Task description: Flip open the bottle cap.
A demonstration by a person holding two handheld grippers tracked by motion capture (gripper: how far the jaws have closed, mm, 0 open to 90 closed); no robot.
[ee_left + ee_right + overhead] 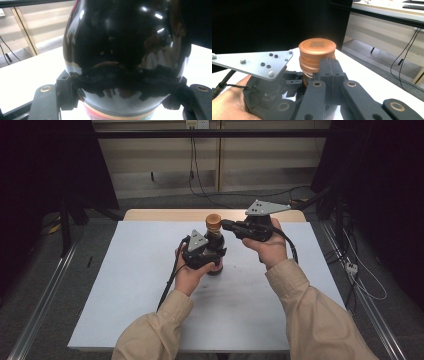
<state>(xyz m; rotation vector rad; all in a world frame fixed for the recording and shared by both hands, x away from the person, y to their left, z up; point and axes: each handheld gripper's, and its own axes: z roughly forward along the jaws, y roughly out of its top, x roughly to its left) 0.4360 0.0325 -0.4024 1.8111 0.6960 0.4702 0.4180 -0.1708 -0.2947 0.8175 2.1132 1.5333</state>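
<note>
A dark glossy bottle (215,241) with a copper-coloured cap (213,221) stands upright near the middle of the white table (125,285). My left gripper (215,258) is shut on the bottle's round body (125,42), with one pad pressed against each side. The right gripper (225,225) comes in from the right at cap height. Its jaws are shut together with nothing between them, and their tips (329,67) rest against the lower side of the cap (317,48). The left gripper's grey plate (254,63) sits just beside the cap.
The tabletop's wooden far edge (165,214) shows behind the bottle. Black curtains hang at both sides. Cables (360,280) trail over the floor at the right, and metal rails (45,295) run along the floor beside the table.
</note>
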